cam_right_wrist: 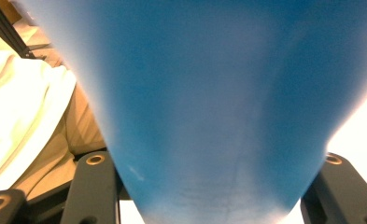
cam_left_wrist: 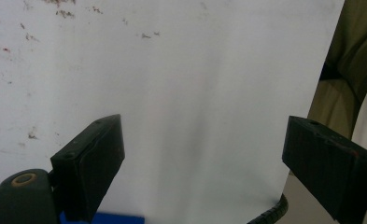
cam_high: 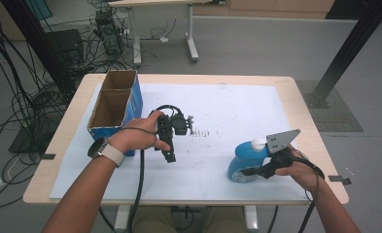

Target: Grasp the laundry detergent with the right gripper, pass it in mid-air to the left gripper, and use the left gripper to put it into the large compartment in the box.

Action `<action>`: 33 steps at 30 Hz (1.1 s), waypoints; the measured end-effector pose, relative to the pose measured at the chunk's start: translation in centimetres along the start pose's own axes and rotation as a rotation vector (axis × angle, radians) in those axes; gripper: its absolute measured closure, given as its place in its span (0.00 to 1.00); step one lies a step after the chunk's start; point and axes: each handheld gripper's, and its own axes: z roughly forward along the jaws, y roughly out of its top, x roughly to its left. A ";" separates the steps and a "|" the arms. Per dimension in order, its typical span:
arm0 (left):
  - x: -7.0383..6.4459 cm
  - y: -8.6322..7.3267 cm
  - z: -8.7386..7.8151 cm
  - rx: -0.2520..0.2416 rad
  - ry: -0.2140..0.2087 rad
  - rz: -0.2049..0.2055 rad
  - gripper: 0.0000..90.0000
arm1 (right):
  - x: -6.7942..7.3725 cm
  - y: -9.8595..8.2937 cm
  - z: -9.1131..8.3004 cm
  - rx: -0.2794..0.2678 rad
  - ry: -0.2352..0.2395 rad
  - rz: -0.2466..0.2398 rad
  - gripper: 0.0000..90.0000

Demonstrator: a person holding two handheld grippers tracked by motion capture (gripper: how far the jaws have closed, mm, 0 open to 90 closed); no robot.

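Note:
A blue bottle with a white cap stands on the white sheet at the front right. My right gripper comes at it from the right, with its grey plate above. In the right gripper view the bottle's blue body fills the space between the jaws, and my right gripper is shut on it. A hand holds my left gripper over the middle left of the sheet, pointing toward the front edge. In the left gripper view my left gripper is open, with bare sheet between the jaws.
An open-topped blue cardboard box with two compartments stands at the table's left back. Faint marks dot the sheet's middle. Beyond the table are cables, a black post and desk legs. A person's trousers show past the sheet's front edge.

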 end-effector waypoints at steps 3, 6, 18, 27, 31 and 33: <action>0.0 0.0 0.0 -0.002 0.001 -0.003 0.15 | 0.0 0.0 0.0 -0.002 0.002 0.004 0.48; 0.0 -0.1 0.0 -0.004 0.001 -0.004 0.15 | -0.1 0.1 0.0 0.006 0.003 -0.001 0.48; 0.0 -0.2 -0.1 -0.005 0.000 -0.007 0.15 | 0.0 0.1 0.0 0.008 0.003 0.005 0.48; 0.1 -0.2 -0.1 -0.003 0.000 -0.008 0.15 | 0.0 0.1 0.0 0.009 -0.001 0.000 0.48; 0.1 -0.2 -0.1 0.000 0.002 -0.008 0.14 | 0.0 0.1 0.0 0.008 -0.001 0.004 0.48; 0.2 -0.2 -0.1 0.001 0.005 -0.010 0.14 | 0.0 0.1 0.0 0.008 -0.001 0.004 0.48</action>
